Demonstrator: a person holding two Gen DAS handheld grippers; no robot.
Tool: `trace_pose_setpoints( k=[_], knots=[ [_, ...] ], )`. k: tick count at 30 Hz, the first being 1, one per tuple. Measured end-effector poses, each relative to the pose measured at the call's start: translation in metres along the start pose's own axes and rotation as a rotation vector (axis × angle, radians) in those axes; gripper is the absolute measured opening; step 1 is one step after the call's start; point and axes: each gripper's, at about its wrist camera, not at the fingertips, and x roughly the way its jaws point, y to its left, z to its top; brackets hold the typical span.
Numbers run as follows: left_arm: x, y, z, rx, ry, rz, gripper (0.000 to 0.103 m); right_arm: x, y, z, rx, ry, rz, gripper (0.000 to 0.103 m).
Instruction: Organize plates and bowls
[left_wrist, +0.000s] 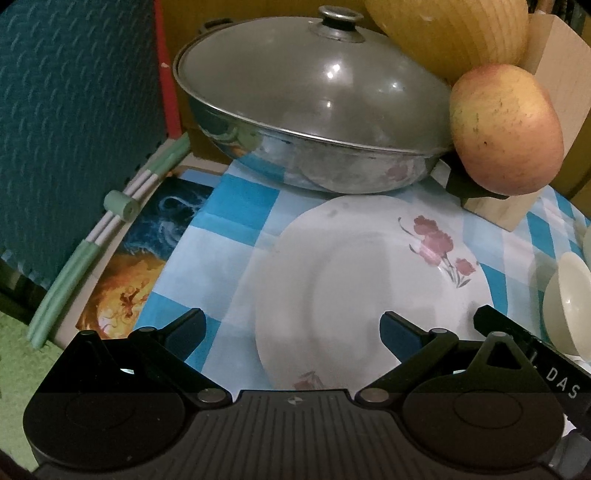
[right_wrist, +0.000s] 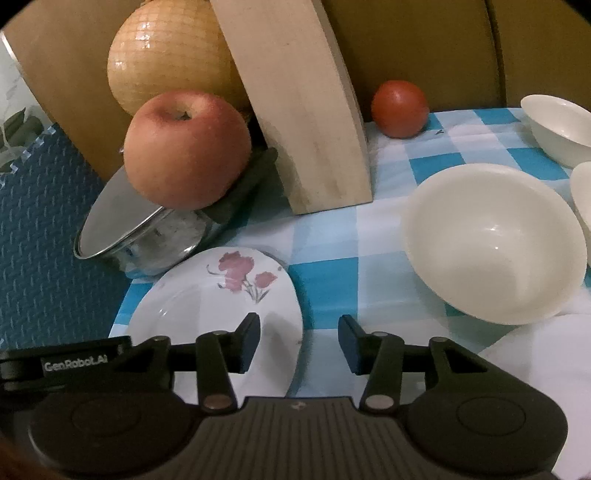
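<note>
A white plate with pink flowers (left_wrist: 369, 280) lies on the blue-and-white checked cloth (left_wrist: 243, 206), in front of a lidded steel wok (left_wrist: 306, 110). My left gripper (left_wrist: 295, 332) stands open, its jaws wide apart over the plate's left rim, touching nothing. In the right wrist view the same plate (right_wrist: 221, 306) sits at lower left. My right gripper (right_wrist: 301, 343) is open, with the plate's right rim in the gap and clear of both pads. A large cream bowl (right_wrist: 495, 243) stands to the right, and two more bowls (right_wrist: 561, 125) beyond it.
An apple (right_wrist: 186, 147) rests on the wok's handle beside a wooden block (right_wrist: 295, 103). A netted yellow fruit (right_wrist: 166, 55) and a tomato (right_wrist: 400, 109) sit at the back. Blue foam mat (left_wrist: 74, 129) borders the left. Something flat and white (right_wrist: 546, 354) lies near right.
</note>
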Motion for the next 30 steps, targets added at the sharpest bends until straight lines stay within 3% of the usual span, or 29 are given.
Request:
trace_pose_setpoints(
  k=[13,18,30],
  knots=[
    [0.009,-0.007,0.0,0.015,0.021,-0.024,0.101,0.002,0.0,0.0,0.005,0.001,0.034,0.045],
    [0.012,-0.01,0.0,0.027,0.023,-0.018,0.101,0.005,-0.001,0.001,0.027,0.031,0.088,0.045],
    [0.003,-0.016,-0.008,0.081,0.026,-0.022,0.093,-0.001,0.001,-0.006,0.049,0.068,0.116,0.036]
  ],
)
